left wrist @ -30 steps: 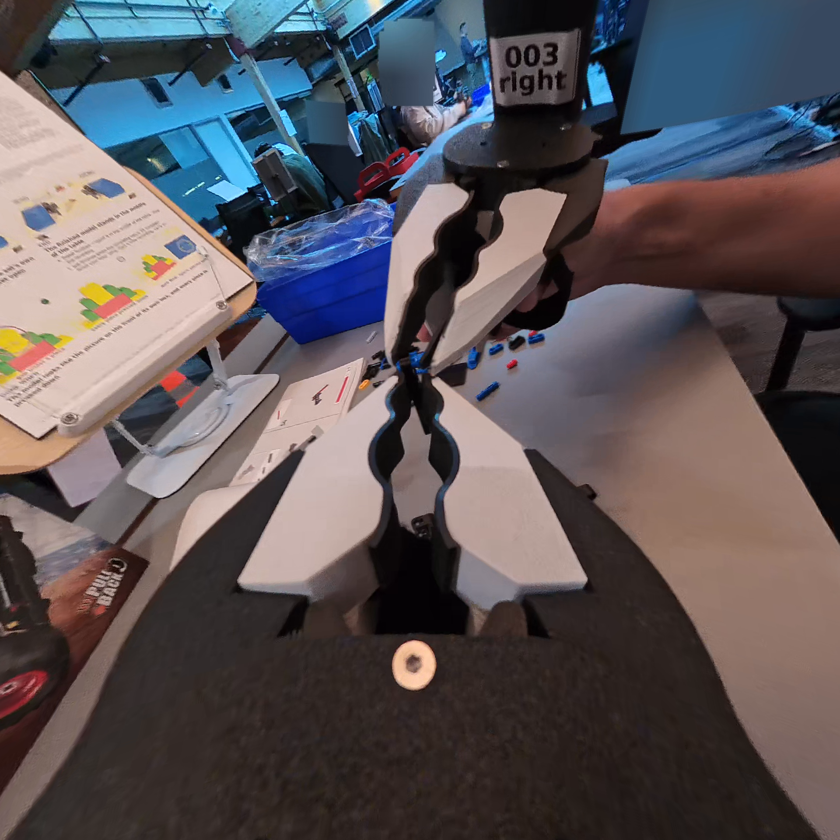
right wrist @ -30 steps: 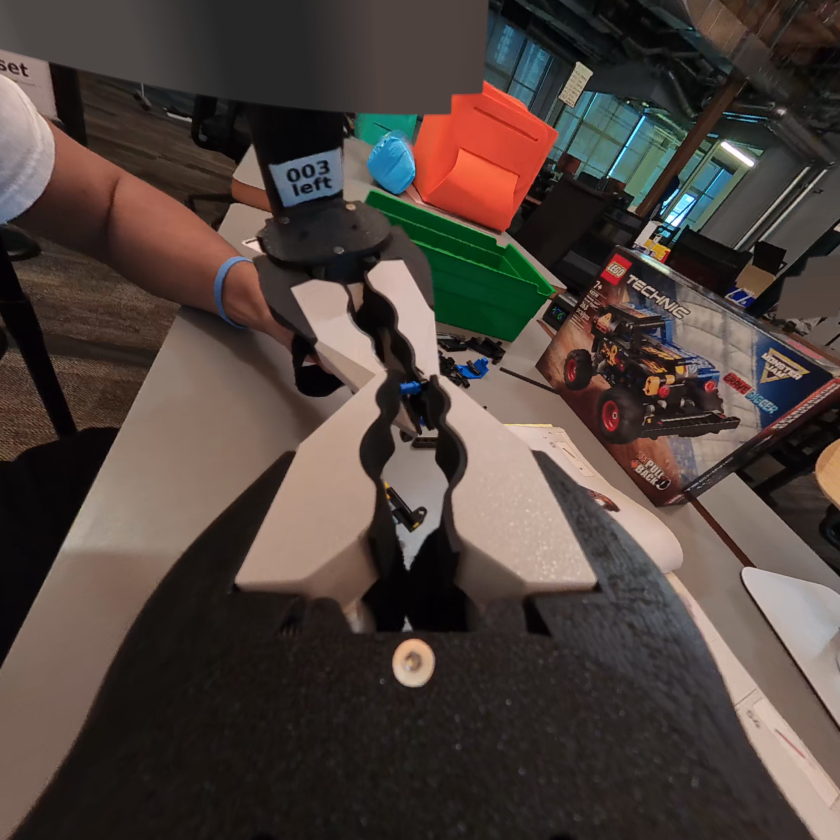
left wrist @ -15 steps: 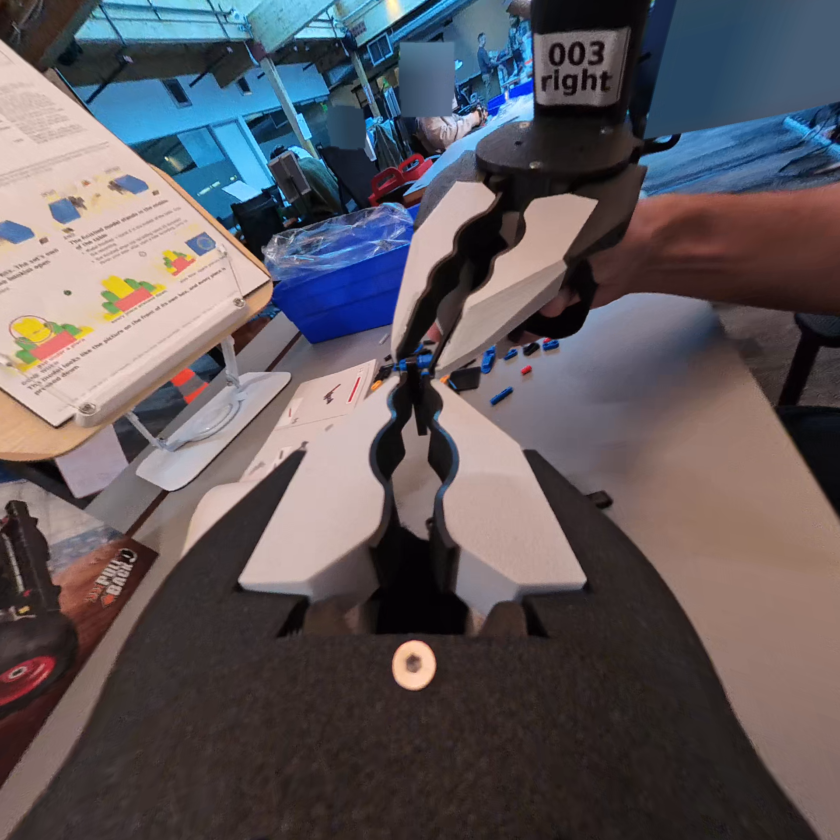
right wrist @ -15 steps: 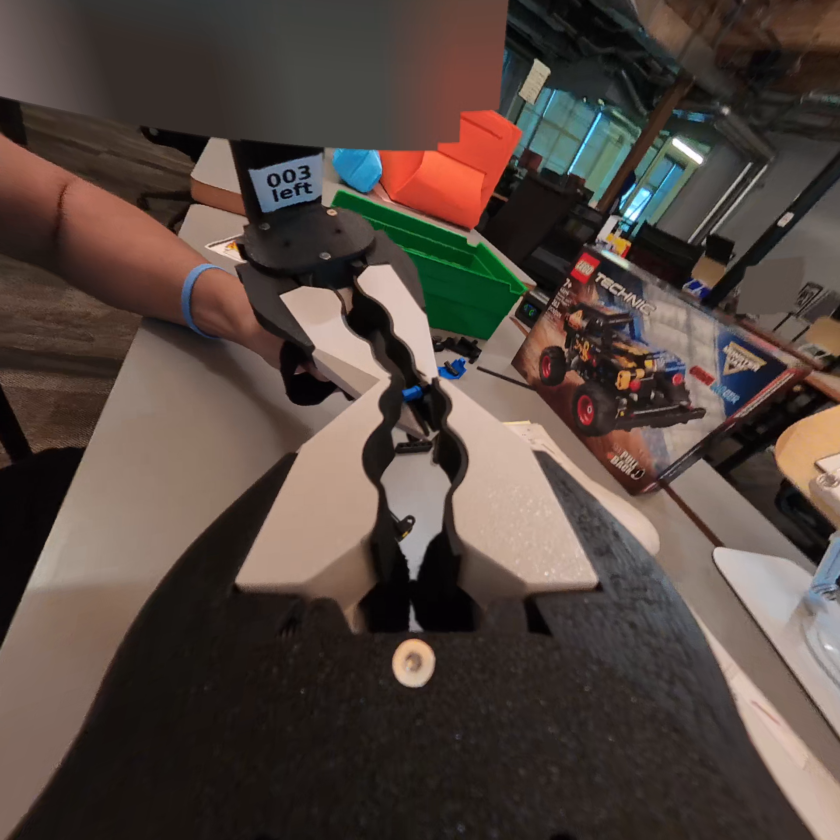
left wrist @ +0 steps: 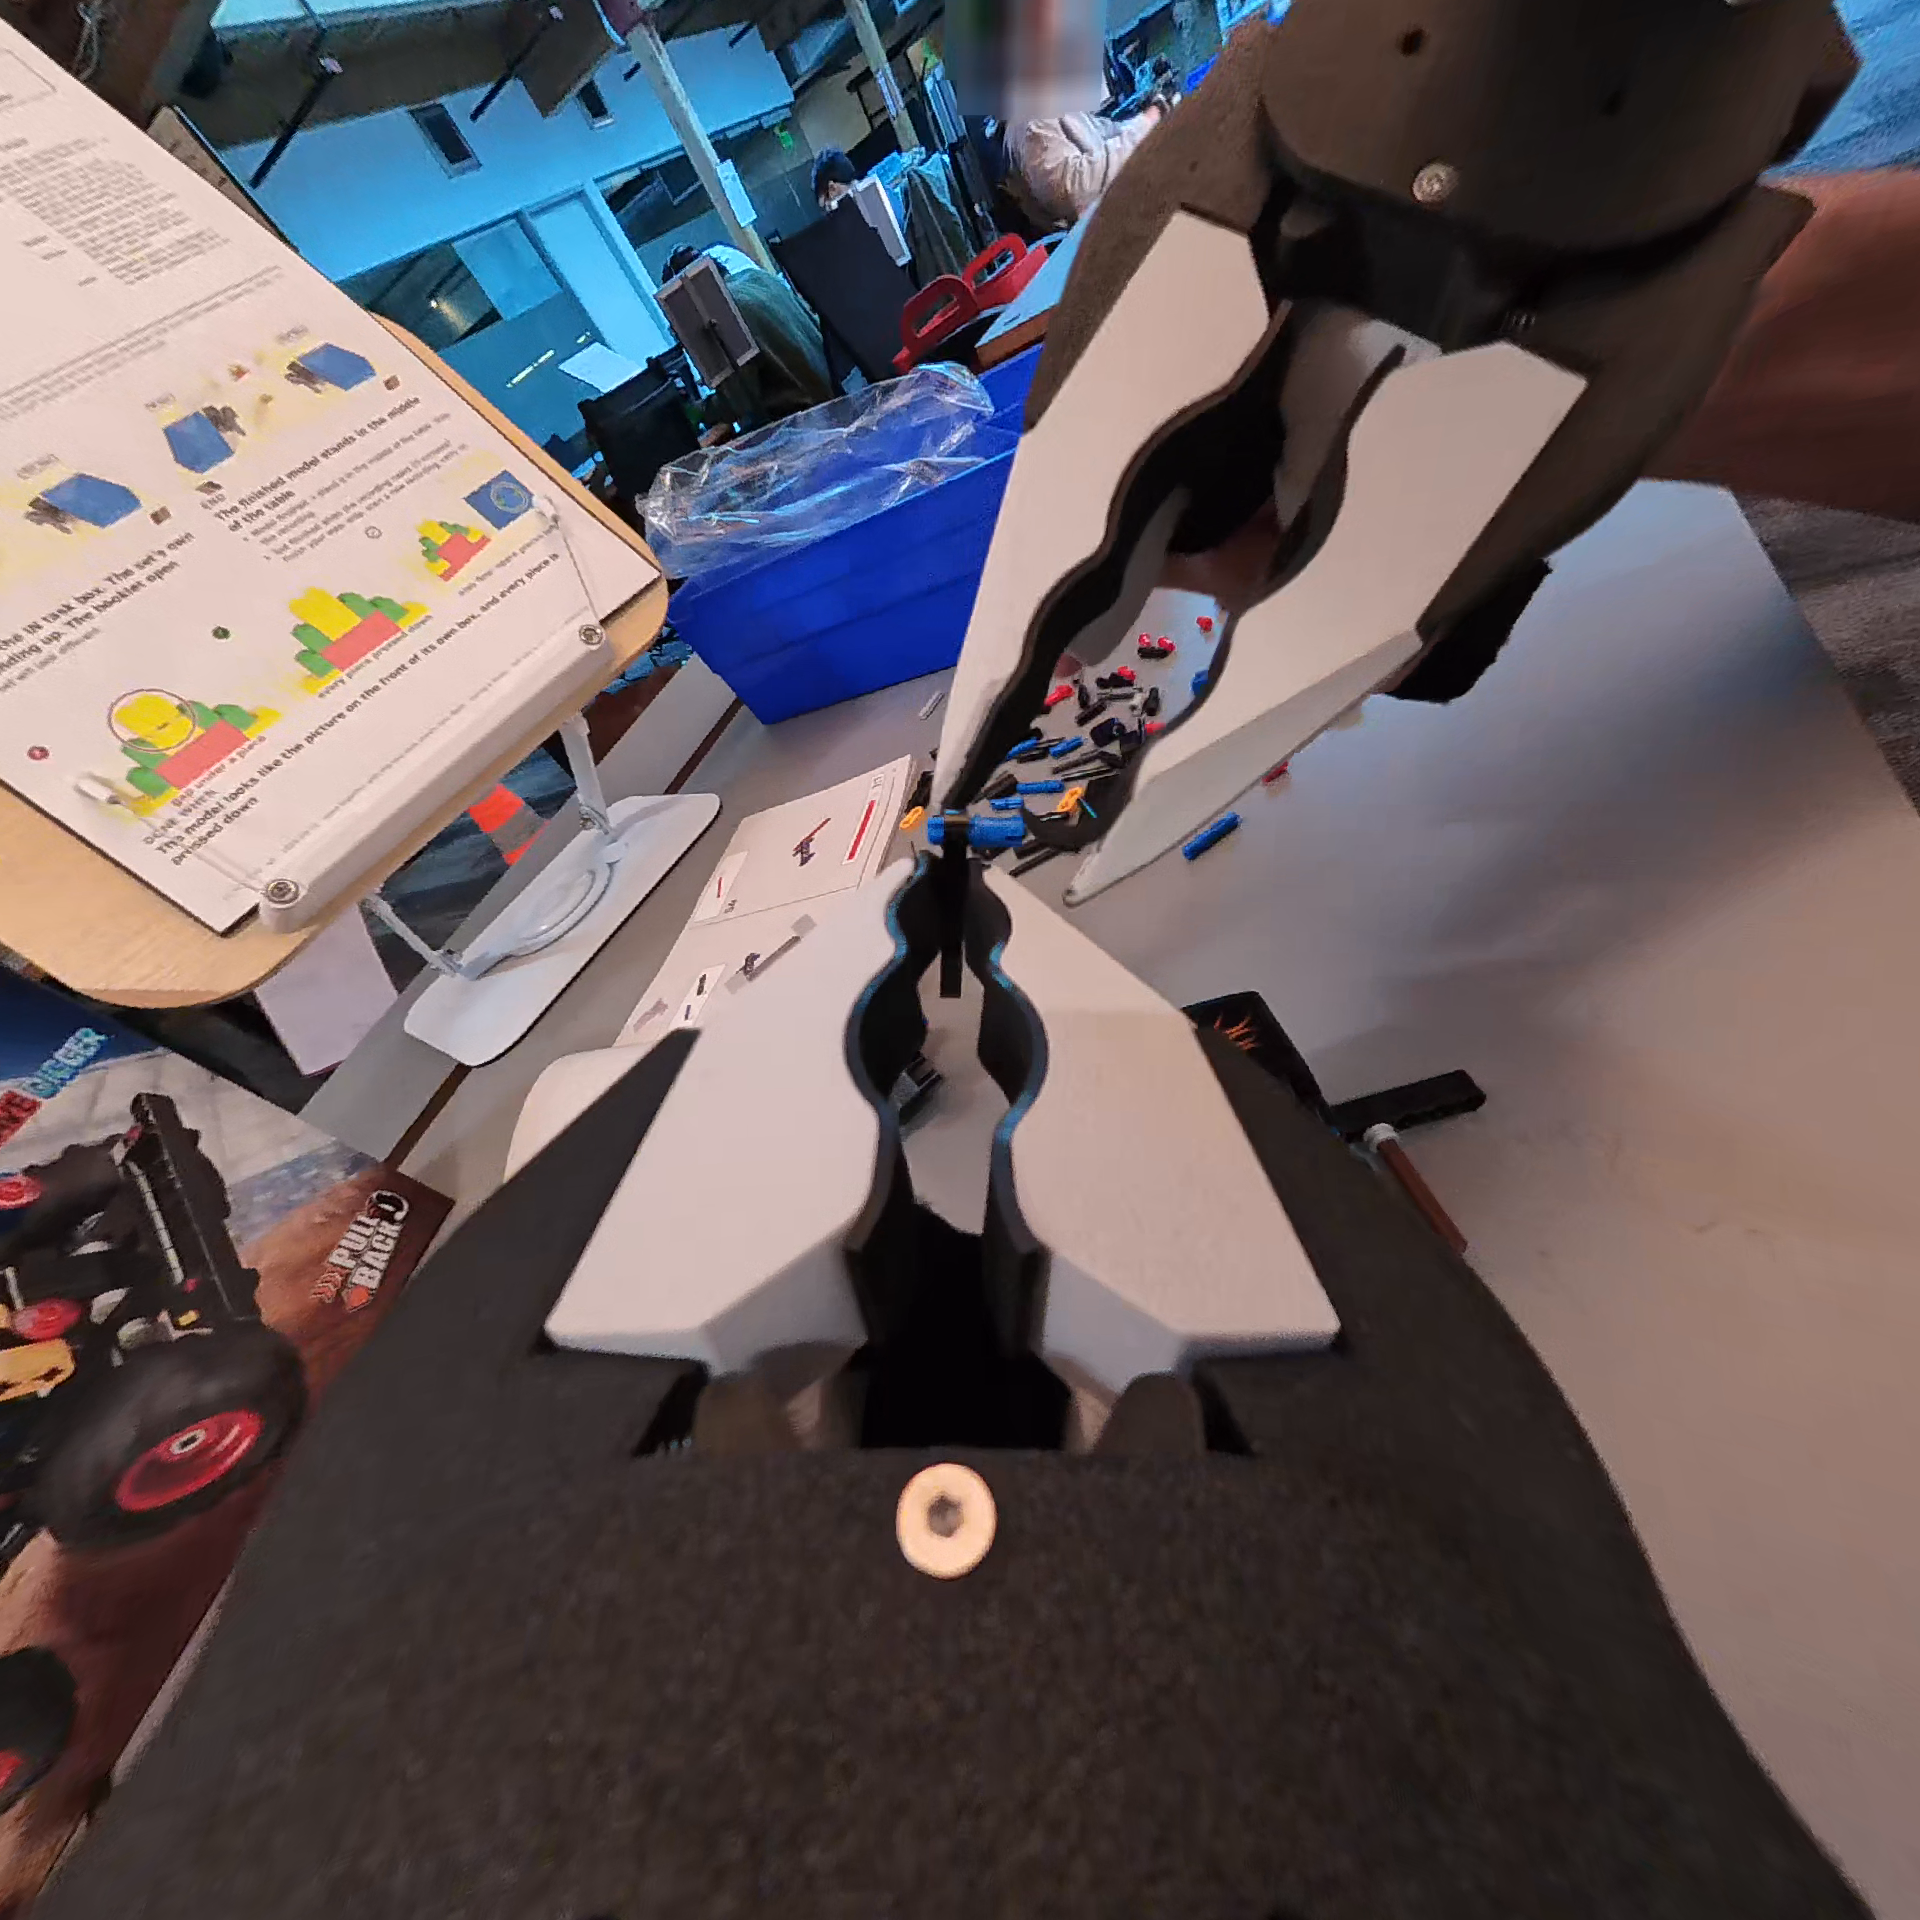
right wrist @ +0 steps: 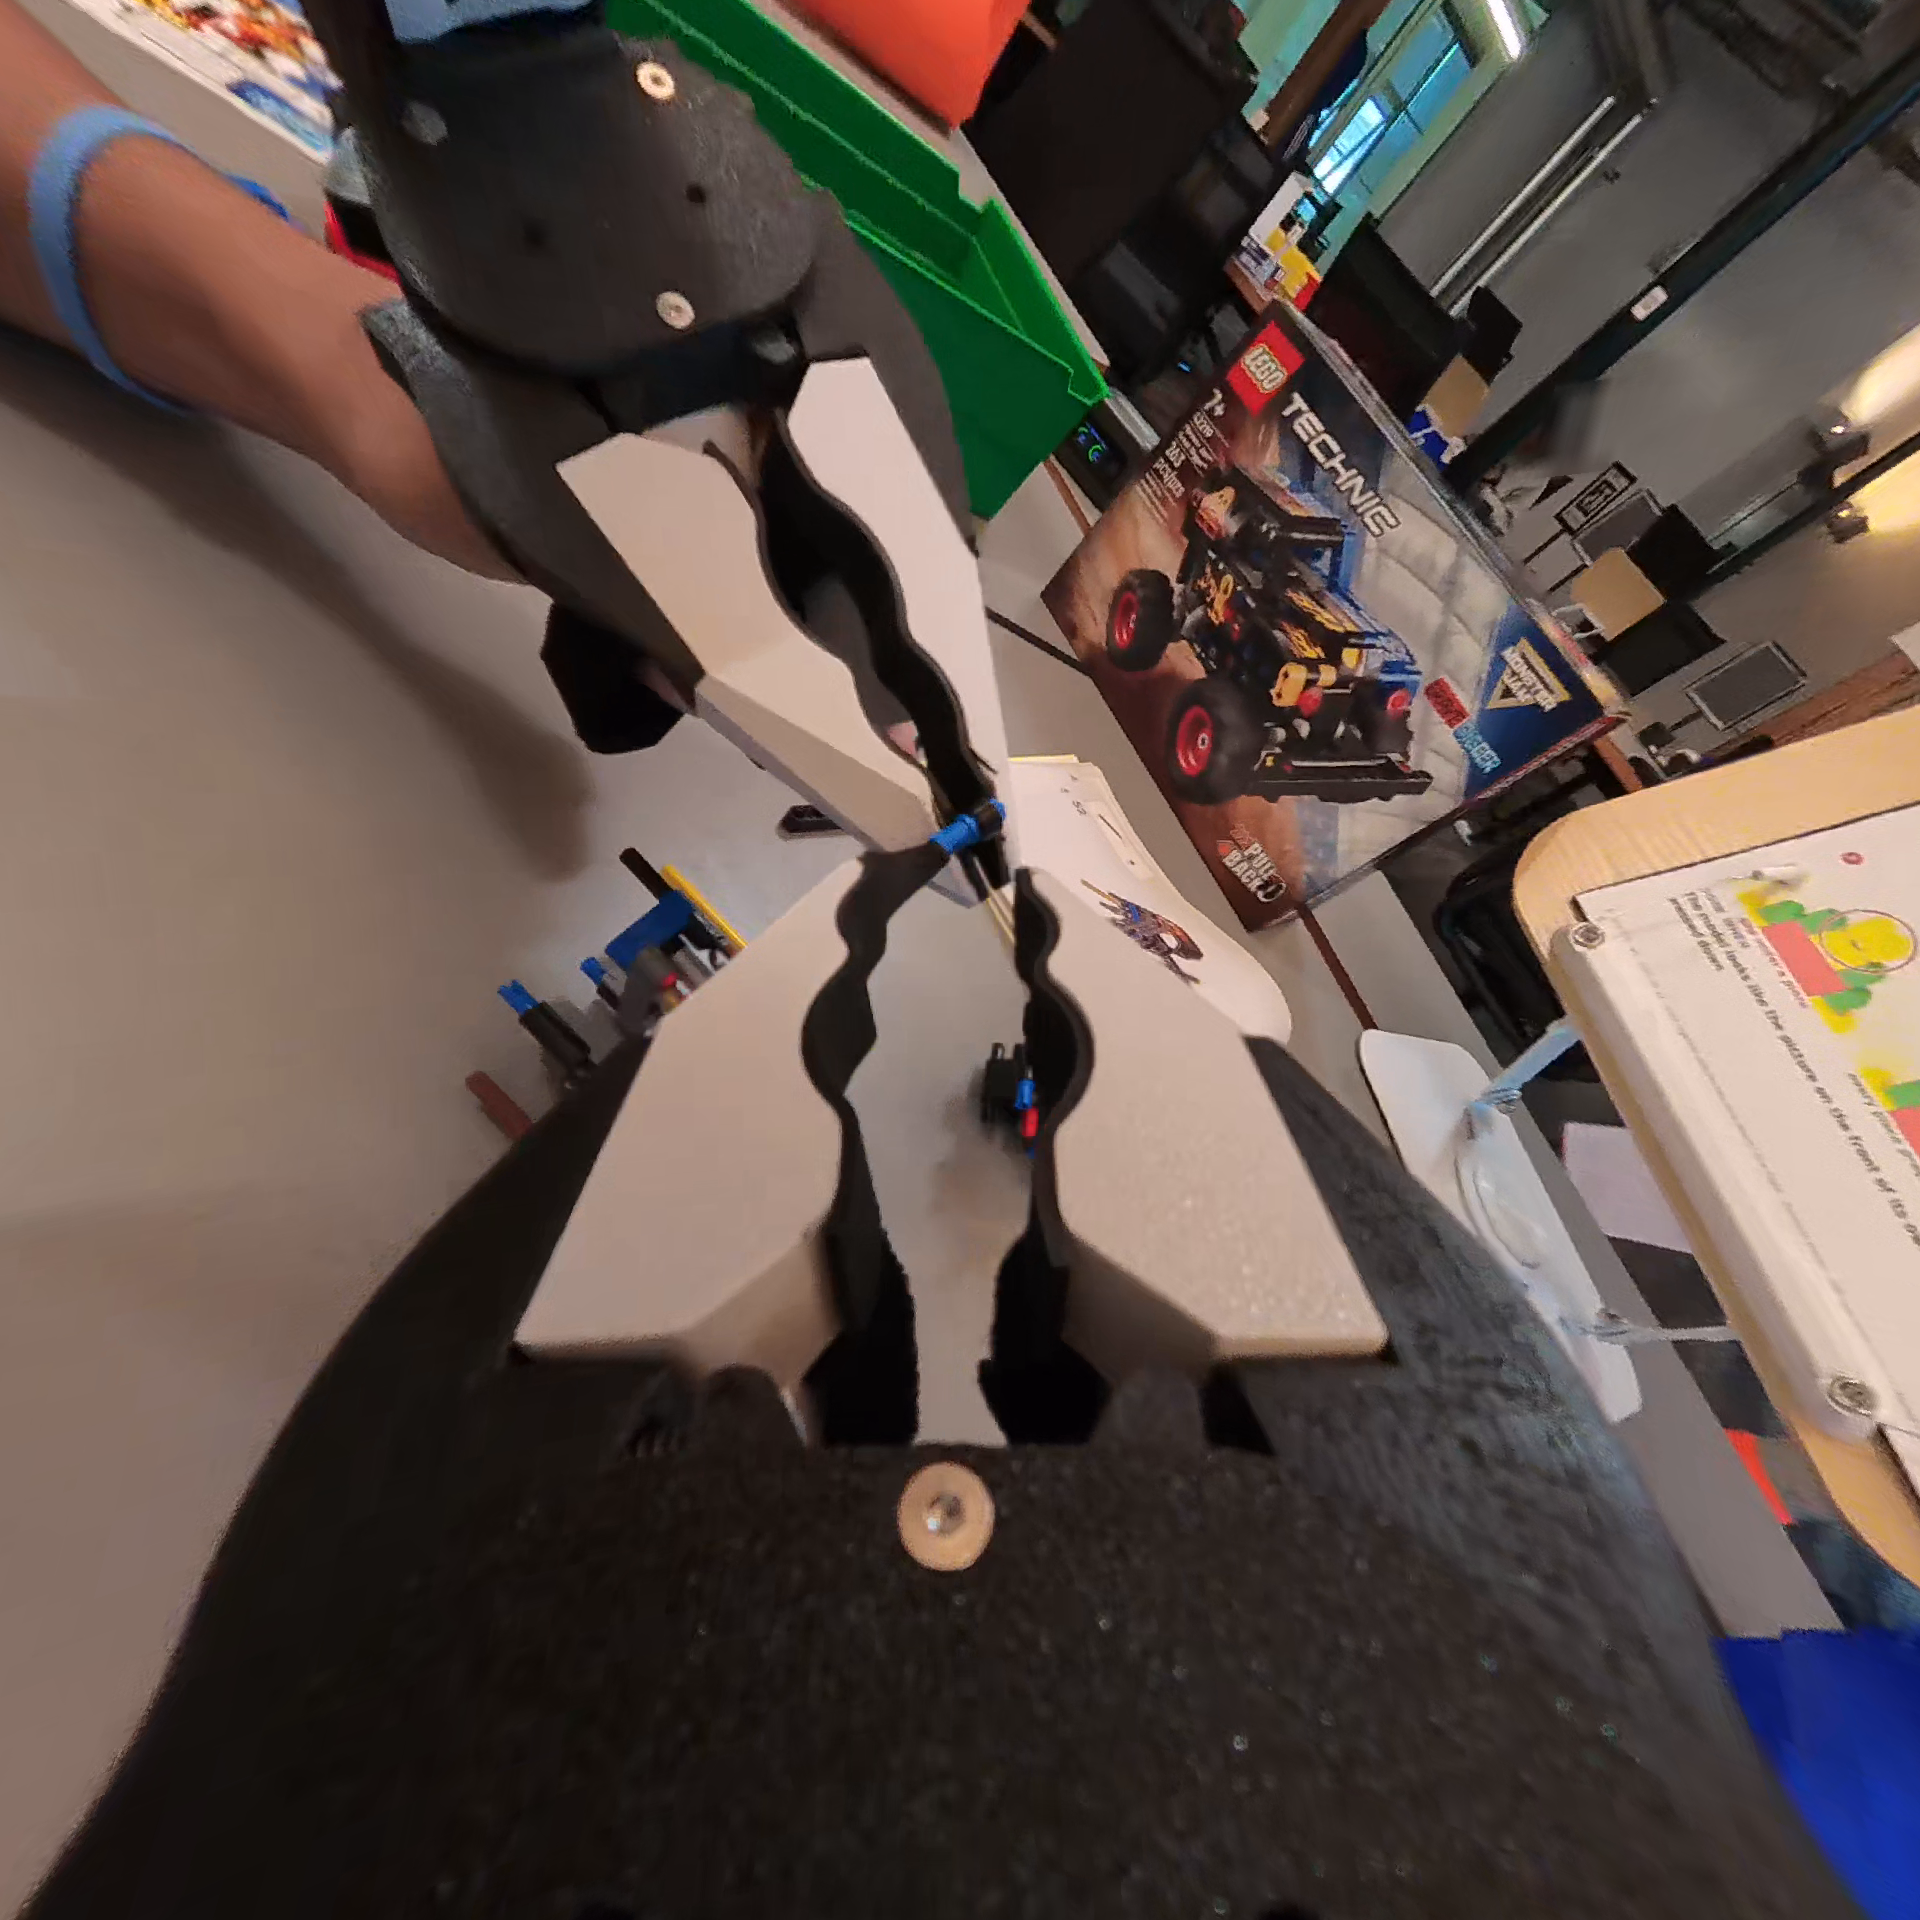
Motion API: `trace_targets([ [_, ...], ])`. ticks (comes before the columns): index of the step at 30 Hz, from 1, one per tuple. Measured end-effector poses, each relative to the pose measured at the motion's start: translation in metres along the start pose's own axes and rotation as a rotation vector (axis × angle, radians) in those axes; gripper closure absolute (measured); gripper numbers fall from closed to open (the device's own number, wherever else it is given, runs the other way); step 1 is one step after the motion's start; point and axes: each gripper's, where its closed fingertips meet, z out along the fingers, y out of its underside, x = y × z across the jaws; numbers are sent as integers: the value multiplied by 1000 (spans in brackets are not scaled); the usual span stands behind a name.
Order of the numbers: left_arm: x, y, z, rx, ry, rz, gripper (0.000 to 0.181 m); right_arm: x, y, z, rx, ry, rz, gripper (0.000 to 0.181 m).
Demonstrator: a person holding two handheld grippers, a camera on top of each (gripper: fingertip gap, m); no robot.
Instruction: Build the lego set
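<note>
- Left gripper [left wrist: 943, 873]: fingers drawn close together, pinching a thin black axle [left wrist: 950, 935] that stands upright between the tips.
- Blue pin assembly [left wrist: 971, 828]: sits at the top of the axle, just past the left tips, touching the tip of the right gripper's near finger.
- Right gripper [left wrist: 1013, 844]: comes in from above and ahead of the left one, jaws spread apart, nothing clamped between them; in its own view its tips [right wrist: 940, 868] flank the pin [right wrist: 966, 826] with a gap.
- Grey table [left wrist: 1558, 987]: below both grippers.
- Small black part with blue and red bits [right wrist: 1006, 1091]: on the table, seen between the right gripper's fingers.
- Partly built blue, yellow and black piece [right wrist: 649, 951]: on the table, left of the right gripper's fingers.
- Open instruction booklet [left wrist: 800, 862]: flat, just left of the left tips.
- Loose pins, blue, black and red [left wrist: 1101, 717]: scattered beyond the tips, seen through the right gripper's open jaws.
- Blue bin with clear plastic liner [left wrist: 842, 561]: farther ahead, left of the right gripper.
- Illustrated sheet on a white stand [left wrist: 260, 582]: far left of the left gripper.
- Set box with a truck picture [right wrist: 1330, 623]: ahead and right of the right gripper.
- Green bin [right wrist: 935, 260]: behind the left gripper's body, in the right wrist view.
</note>
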Motion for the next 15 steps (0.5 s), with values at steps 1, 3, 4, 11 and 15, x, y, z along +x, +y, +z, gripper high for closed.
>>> trace_targets([
  [1, 1, 1, 1, -9, 5, 12, 179, -1, 1, 0, -19, 3, -27, 159],
  [3, 5, 4, 2, -34, 13, 52, 180, -2, 5, 0, -69, 16, -109, 158],
  [4, 6, 7, 3, -56, 12, 83, 180, -3, 6, -1, -96, 16, -146, 158],
  [11, 16, 19, 9, -160, -33, 317, 180, -14, 26, -6, -332, 8, -371, 157],
  [15, 22, 21, 10, -174, -34, 380, 180, -11, 26, -5, -350, 23, -409, 157],
])
